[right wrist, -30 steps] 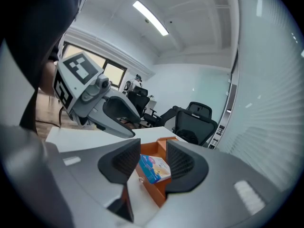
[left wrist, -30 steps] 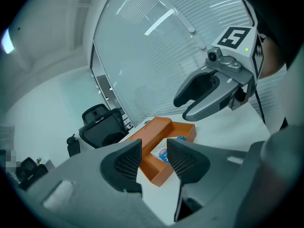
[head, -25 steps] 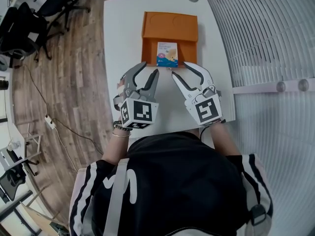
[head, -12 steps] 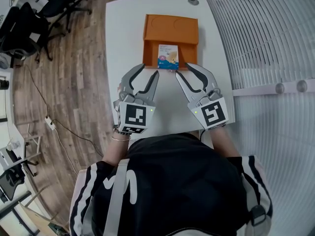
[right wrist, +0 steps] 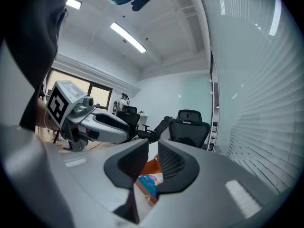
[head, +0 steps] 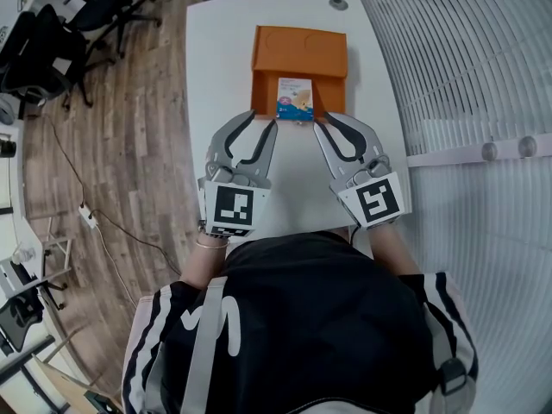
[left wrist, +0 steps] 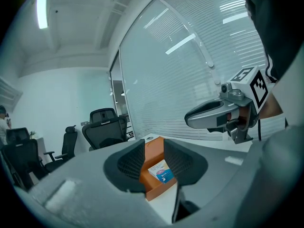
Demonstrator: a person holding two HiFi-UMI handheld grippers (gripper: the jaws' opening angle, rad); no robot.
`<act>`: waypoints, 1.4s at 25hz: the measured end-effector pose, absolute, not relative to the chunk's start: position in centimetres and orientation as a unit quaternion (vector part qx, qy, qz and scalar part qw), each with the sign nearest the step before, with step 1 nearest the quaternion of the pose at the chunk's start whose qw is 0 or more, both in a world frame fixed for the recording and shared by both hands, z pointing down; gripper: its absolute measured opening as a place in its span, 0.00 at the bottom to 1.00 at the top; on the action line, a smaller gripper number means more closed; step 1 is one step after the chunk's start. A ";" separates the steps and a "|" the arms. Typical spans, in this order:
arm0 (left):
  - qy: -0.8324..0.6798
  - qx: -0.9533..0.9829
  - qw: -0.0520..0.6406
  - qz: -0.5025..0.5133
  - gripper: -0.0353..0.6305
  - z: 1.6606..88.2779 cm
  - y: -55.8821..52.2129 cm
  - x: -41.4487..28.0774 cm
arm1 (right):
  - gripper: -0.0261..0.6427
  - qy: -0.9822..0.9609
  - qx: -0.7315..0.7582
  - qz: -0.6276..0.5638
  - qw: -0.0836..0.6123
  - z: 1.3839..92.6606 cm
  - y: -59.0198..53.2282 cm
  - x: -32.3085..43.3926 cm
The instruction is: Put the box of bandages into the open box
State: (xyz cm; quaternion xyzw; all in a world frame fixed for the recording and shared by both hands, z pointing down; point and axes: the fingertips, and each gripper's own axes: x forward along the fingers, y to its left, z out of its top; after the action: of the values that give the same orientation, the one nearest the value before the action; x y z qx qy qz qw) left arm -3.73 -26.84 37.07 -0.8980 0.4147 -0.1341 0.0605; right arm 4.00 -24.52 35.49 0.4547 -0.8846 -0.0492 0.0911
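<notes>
The box of bandages (head: 294, 98) is already lying in the orange open box (head: 263, 93) far across the table (head: 216, 76), so the left hand-held gripper (head: 263, 120) and right hand-held gripper (head: 324, 121), hovering near it, both empty with jaws just narrowing yet apart, are likely needing only to retreat.

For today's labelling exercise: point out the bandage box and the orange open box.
bandage box (head: 294, 98), head view, middle of its printed top face.
orange open box (head: 300, 50), head view, bare orange panel beyond the bandage box.
</notes>
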 end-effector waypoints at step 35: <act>0.428 -0.898 0.043 -0.088 0.06 35.0 -25.6 -4.8 | 0.04 -0.886 0.455 -0.059 0.069 33.5 -23.4 3.4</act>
State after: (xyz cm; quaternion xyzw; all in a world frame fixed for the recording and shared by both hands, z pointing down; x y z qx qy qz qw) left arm -4.82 -25.58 35.02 -0.8984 0.4282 -0.0877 0.0434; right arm 3.36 -23.45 33.47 0.4551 -0.8858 -0.0595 0.0689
